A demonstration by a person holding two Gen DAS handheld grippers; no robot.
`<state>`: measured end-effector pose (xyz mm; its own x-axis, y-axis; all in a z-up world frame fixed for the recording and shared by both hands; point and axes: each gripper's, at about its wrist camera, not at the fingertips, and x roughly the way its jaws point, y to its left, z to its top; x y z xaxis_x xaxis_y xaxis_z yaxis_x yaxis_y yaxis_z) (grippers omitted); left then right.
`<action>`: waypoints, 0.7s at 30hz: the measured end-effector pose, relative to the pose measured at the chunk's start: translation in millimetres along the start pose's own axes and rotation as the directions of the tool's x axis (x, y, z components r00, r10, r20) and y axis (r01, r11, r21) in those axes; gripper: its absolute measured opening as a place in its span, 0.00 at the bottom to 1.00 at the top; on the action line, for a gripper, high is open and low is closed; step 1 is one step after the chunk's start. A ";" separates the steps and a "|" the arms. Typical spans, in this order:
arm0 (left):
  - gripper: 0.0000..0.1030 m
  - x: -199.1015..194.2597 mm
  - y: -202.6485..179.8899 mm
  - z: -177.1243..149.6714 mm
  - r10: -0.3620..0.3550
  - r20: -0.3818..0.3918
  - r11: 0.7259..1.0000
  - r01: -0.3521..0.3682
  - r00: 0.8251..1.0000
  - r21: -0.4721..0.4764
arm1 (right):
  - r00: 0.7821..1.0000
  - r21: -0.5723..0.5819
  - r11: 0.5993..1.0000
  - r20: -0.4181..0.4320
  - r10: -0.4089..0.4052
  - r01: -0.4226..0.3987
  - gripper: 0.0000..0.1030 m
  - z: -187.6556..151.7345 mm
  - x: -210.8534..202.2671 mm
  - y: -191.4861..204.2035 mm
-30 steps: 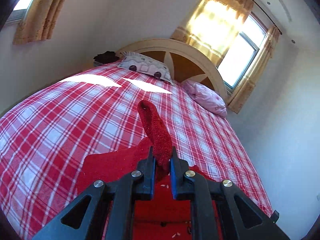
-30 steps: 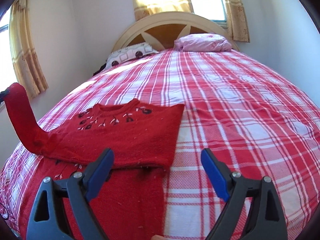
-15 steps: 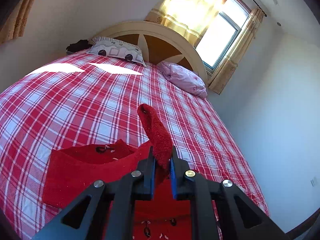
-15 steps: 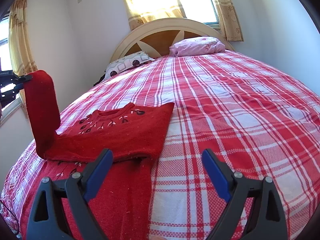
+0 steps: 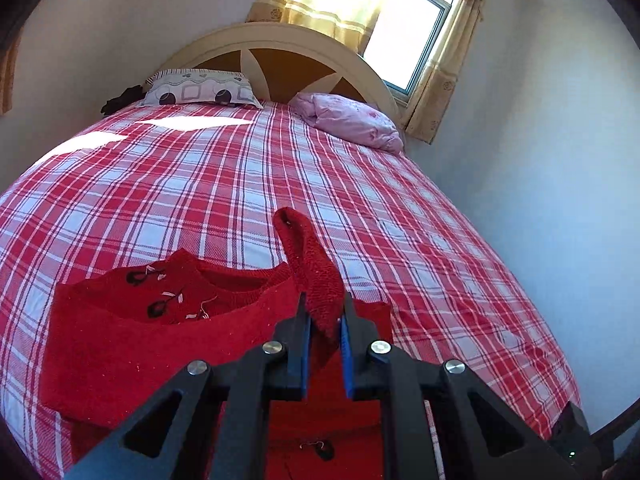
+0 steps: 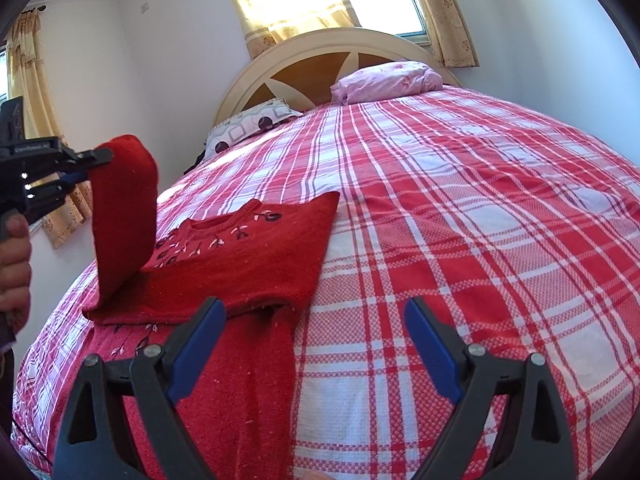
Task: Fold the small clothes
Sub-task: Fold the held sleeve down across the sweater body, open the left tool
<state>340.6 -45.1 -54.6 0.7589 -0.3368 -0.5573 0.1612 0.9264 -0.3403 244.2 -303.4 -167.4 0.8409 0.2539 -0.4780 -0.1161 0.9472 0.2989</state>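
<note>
The left gripper [image 5: 324, 320] is clamped on the sleeve [image 5: 310, 264] of a red sweater [image 5: 160, 320], holding it up off the bed [image 5: 360, 200]. In the right wrist view, that sleeve [image 6: 124, 208] rises at the left of the frame, with the left gripper [image 6: 90, 164] at its top and the hand [image 6: 14, 264] at the left edge. The sweater's body [image 6: 240, 260] lies flat on the plaid sheet, lower left of centre, neckline towards the headboard [image 6: 340, 60]. The right gripper [image 6: 316, 344] hangs with its jaws wide apart above the sweater's lower edge, gripping nothing. Two pillows [image 5: 200, 92] rest at the headboard.
</note>
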 end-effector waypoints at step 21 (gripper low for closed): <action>0.62 29.9 -31.5 -47.8 0.043 -0.095 0.965 -0.017 0.995 0.261 | 0.999 0.053 0.998 -0.041 0.027 -0.025 0.91 -3.4 10.1 -10.4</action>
<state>328.0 -92.3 -96.8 0.7018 -0.3113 -0.6408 0.3080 0.9437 -0.1212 252.2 -310.0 -178.2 0.8148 0.2877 -0.5033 -0.1091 0.9288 0.3542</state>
